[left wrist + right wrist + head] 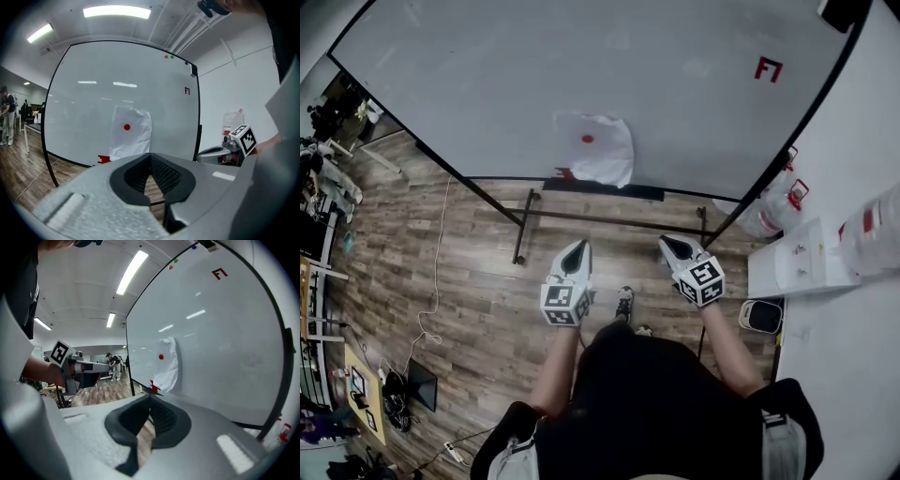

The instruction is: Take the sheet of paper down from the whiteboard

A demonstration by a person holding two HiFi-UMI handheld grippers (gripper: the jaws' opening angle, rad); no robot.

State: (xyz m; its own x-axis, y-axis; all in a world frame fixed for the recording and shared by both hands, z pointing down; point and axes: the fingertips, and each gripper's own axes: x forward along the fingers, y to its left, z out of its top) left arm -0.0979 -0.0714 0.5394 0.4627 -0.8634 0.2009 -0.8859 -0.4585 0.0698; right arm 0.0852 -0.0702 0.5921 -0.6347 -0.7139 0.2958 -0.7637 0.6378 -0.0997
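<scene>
A crumpled white sheet of paper [600,152] hangs on the whiteboard [478,84], pinned by a round red magnet [588,139]. My left gripper [577,246] and right gripper [667,242] are held side by side in front of the board, below the sheet and well apart from it. Both point toward the board, shut, with nothing between their jaws. In the left gripper view the sheet [131,133] shows straight ahead above the left gripper [150,157]. In the right gripper view the sheet [169,366] lies ahead, slightly right of the right gripper [150,399].
A red F mark [768,68] sits at the board's upper right. A small red object [564,172] and a dark tray [602,188] lie along the board's bottom edge. The stand's black legs [523,230] cross the wood floor. Water jugs [769,211] and a white cabinet [797,262] stand at the right.
</scene>
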